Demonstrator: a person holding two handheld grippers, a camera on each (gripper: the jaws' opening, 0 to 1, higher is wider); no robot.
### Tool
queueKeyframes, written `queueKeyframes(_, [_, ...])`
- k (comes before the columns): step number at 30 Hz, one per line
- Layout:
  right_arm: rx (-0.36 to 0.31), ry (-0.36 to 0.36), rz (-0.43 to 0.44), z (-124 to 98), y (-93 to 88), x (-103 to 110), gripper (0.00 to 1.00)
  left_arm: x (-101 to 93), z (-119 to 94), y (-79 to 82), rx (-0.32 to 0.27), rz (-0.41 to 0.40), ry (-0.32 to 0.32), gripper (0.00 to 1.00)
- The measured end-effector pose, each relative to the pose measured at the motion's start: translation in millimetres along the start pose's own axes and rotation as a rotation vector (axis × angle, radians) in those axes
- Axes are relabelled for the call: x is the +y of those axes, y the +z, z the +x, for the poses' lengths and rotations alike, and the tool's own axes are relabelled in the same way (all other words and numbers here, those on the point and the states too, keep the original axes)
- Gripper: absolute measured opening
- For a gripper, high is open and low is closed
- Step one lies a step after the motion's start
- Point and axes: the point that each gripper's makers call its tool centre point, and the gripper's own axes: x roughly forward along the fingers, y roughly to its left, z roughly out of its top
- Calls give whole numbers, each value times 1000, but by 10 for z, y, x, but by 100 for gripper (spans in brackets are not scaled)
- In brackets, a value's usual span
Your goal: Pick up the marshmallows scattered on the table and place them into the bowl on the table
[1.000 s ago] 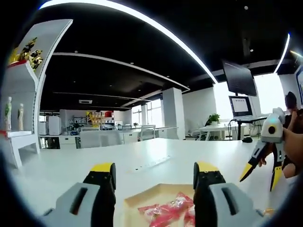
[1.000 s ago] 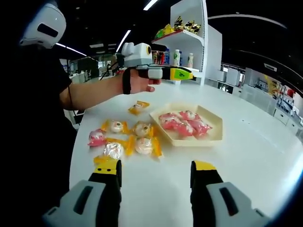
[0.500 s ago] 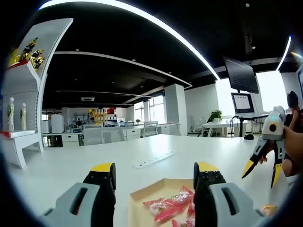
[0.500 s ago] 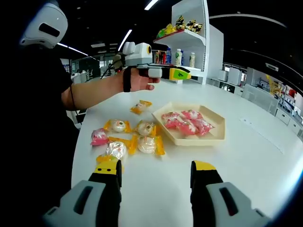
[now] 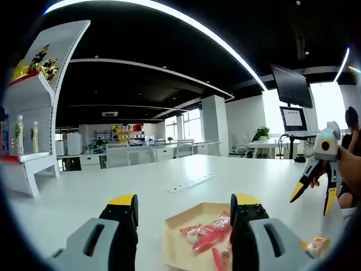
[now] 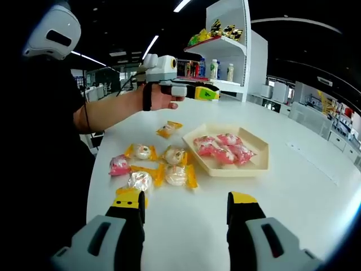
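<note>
White bench, round-edged, carries all items listed.

Bowl: shallow, cream, angular; sits on the bench toward the shelf unit. Seen also in the left gripper view, between that view's own fingers.

Pink marshmallows: several wrapped pieces lying inside the bowl; also visible in the left gripper view.

Yellow-wrapped marshmallows: a loose cluster on the bench just beside the bowl, on the person's side. One more yellow packet lies apart, beyond the cluster, near the bowl's far corner. One pink packet lies at the cluster's outer edge.

Left gripper: held in a hand above the bench, beyond the bowl; fingers spread and empty in its own view.

Right gripper: low over the bench, short of the cluster; fingers spread, holding nothing. In the left gripper view its yellow-tipped fingers hang parted.

Shelf unit: white, behind the bowl, stocked with bottles and yellow goods.
</note>
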Motion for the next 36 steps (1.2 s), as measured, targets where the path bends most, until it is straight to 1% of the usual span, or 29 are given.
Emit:
queueKeyframes(1, [-1,0,1,2,-1,1,57,22,-14,-26,14,5,6,65])
queueKeyframes(3, [0,2,1,8,-4,5,57,44,-39,-48,23,11,13,65])
queueKeyframes(7, [3,3,1,15,-15,5,57,94,-111,-82,31,10,29,64])
queueKeyframes(12, [2,1,4,12,-15,-3,57,172,-205,-158,55,27,54,64])
queueKeyframes(15, [-6,9,2,10,4,16,57,237,-259,-200,58,5,66,64])
queueKeyframes(17, [-3,9,0,10,2,15,57,262,-286,-225,65,6,73,64])
queueKeyframes(25, [-1,6,2,20,-6,5,57,344,-390,-272,73,-2,91,64])
queueKeyframes(27, [0,8,2,23,-7,10,57,362,-426,-311,89,5,90,64])
queueKeyframes(36, [-6,9,3,20,17,9,57,415,-556,-404,101,-2,95,63])
